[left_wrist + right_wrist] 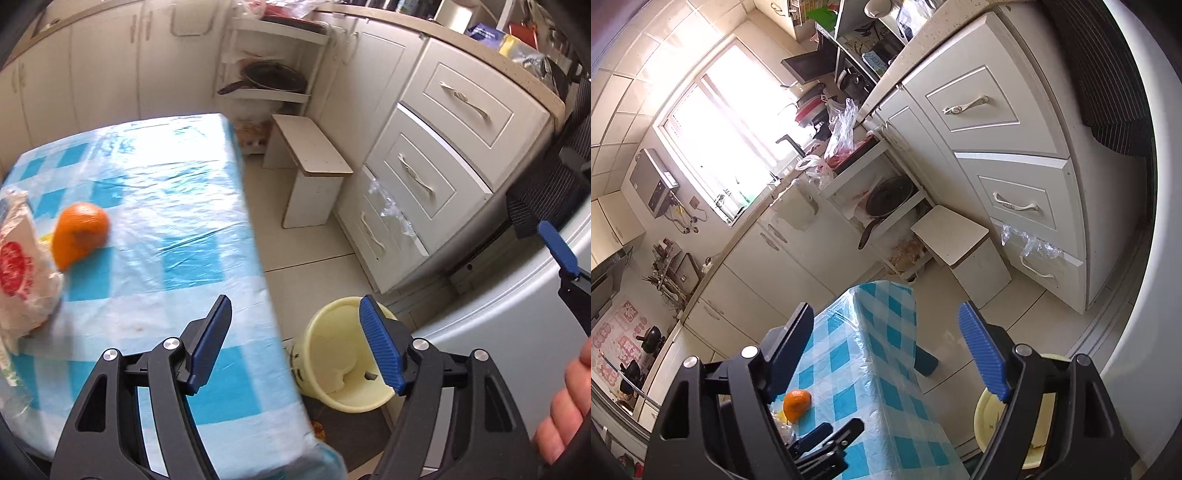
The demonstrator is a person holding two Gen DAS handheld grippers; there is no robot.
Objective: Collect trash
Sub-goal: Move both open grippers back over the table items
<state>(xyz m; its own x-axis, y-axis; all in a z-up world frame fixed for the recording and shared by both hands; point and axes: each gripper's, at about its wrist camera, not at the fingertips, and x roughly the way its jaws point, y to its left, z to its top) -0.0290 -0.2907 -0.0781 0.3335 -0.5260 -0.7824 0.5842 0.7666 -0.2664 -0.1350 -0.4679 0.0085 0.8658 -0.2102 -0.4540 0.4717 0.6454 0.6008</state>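
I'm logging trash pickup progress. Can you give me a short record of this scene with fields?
left gripper: open, nothing between its fingers
right gripper: open, nothing held
bin: pale yellow bucket on the floor beside the table, something pale inside
table: blue checked cloth
on table: orange peel; crumpled bag beside it

This is a home kitchen. Cream cabinets with drawers [1015,199] are lining the walls, a frying pan [886,201] is sitting on an open shelf, and a sink tap [790,144] is standing under a bright window [727,122]. Utensils are hanging by the stove, a water heater [652,184] is hanging on the tiled wall, and a checked plastic cloth [155,206] is covering the counter.
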